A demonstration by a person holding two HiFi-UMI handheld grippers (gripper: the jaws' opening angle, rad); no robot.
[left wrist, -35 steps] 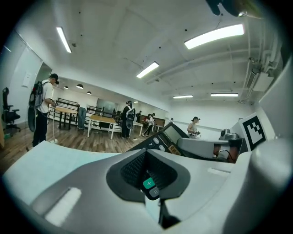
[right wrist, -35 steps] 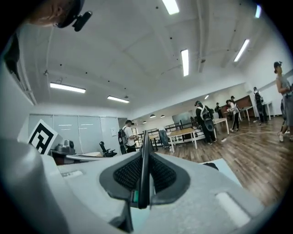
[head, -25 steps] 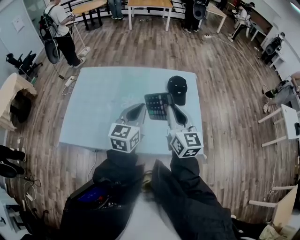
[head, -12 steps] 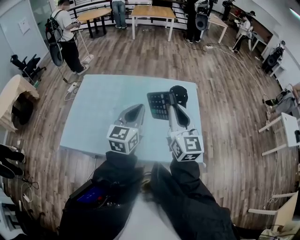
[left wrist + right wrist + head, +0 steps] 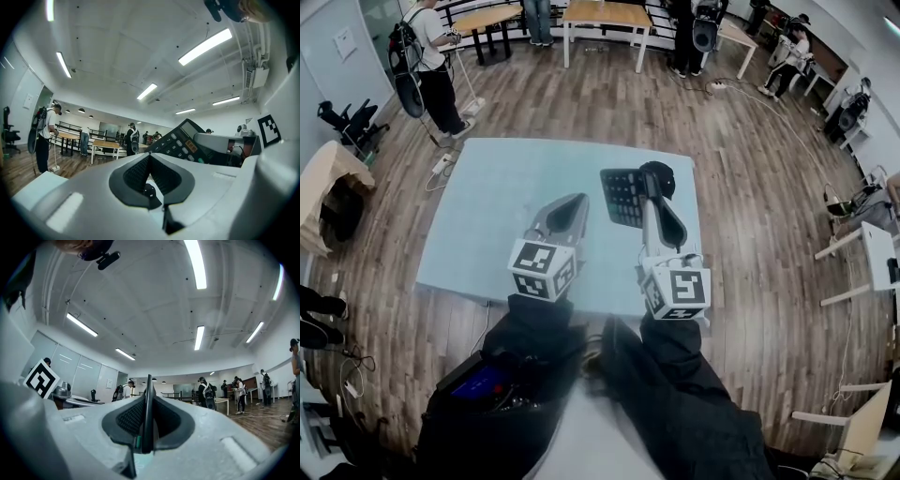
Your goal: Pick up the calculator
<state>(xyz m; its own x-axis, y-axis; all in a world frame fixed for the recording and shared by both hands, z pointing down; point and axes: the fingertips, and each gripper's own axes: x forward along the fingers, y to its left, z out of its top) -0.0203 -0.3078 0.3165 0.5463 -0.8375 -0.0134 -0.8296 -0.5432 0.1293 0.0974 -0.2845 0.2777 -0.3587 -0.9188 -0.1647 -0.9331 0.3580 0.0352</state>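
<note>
The black calculator [image 5: 623,197] hangs in the air above the light blue table [image 5: 487,216], tilted, keys facing up. My right gripper [image 5: 649,190] is shut on its right edge. In the right gripper view the calculator [image 5: 148,413] shows edge-on as a thin dark slab clamped between the pads of the right gripper [image 5: 149,380]. My left gripper [image 5: 577,202] floats just left of the calculator, apart from it. In the left gripper view the left gripper [image 5: 149,158] has its pads together with nothing between them, and the calculator [image 5: 183,143] is off to the right.
A black cap [image 5: 662,176] lies on the table behind the right gripper. Several people stand around wooden tables [image 5: 605,13] at the far end of the room. A chair [image 5: 342,122] and bags are on the wood floor to the left.
Both grippers have risen, and the calculator has come up off the table with the right gripper. The black cap is now partly hidden behind the right gripper.
</note>
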